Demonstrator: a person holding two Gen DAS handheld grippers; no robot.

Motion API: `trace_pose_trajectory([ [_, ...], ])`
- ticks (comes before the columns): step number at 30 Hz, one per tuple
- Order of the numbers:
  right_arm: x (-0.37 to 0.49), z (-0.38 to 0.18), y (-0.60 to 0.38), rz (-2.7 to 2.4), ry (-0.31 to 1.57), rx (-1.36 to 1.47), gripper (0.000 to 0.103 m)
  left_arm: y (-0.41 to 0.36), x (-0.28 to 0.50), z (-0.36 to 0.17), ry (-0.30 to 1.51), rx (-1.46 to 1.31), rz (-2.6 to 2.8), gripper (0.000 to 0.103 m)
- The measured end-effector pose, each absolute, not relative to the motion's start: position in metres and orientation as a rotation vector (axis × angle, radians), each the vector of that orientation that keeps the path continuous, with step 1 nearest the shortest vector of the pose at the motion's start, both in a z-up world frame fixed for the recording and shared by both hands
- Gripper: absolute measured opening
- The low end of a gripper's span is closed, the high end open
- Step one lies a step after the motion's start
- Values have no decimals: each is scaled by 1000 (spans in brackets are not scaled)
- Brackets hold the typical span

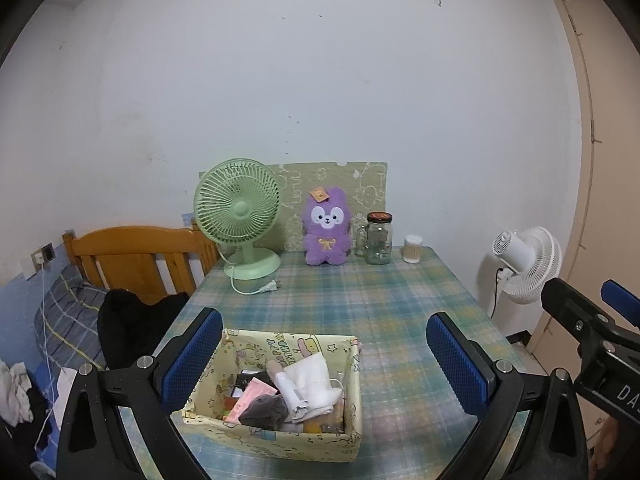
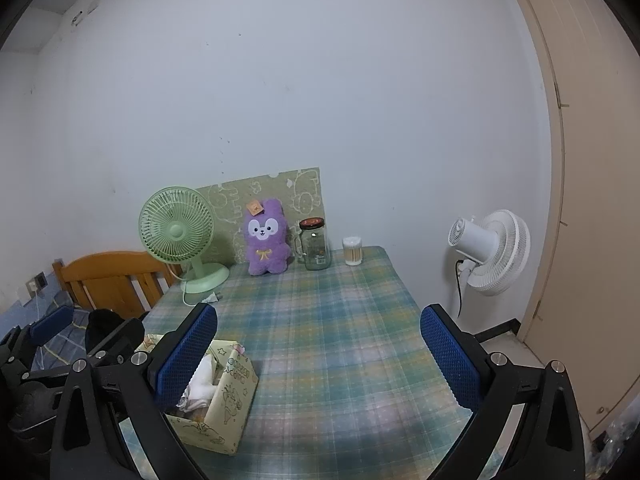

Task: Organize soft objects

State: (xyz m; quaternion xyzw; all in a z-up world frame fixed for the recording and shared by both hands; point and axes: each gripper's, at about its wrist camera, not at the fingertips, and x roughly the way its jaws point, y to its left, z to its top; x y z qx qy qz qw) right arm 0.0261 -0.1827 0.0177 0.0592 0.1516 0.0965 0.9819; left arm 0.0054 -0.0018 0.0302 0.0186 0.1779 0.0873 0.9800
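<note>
You are holding your left gripper (image 1: 324, 360) wide open above the yellow box (image 1: 280, 432) of soft things near the table's (image 1: 400, 300) front edge, your right gripper (image 2: 320, 356) gaping empty beside it

- Green desk fan (image 1: 237, 216) upright at far left of the table, its plug and cord lying on the plaid tablecloth (image 1: 340, 296).
- Glass jar (image 1: 378, 240) with dark lid, standing near the wall, a smaller glass mug touching its left side.
- Cotton swab container (image 1: 412, 249) just beside the jar, on the right.
- Patterned green board (image 1: 360, 184) leaning on the wall.
- White fan (image 1: 526, 264) off the right table edge.
- Wooden bed frame (image 1: 136, 256) at left, black clothing (image 1: 128, 320) near it.
</note>
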Motion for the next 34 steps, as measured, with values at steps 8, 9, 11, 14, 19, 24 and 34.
trace_pose_trajectory([
  [8,25,17,-177,181,309,83,103,6,5,29,362,15,176,103],
  [9,26,16,-176,182,311,82,103,6,5,29,365,13,175,103],
  [11,27,16,-175,183,315,81,103,7,5,28,369,11,175,103],
  [14,27,16,-174,184,318,78,103,9,5,27,371,10,176,103],
  [19,28,16,-174,184,320,89,103,10,5,28,362,13,176,103],
  [24,28,15,-173,179,319,84,103,10,4,27,366,13,175,103],
  [34,29,14,-173,174,320,90,103,10,4,27,367,14,173,103],
])
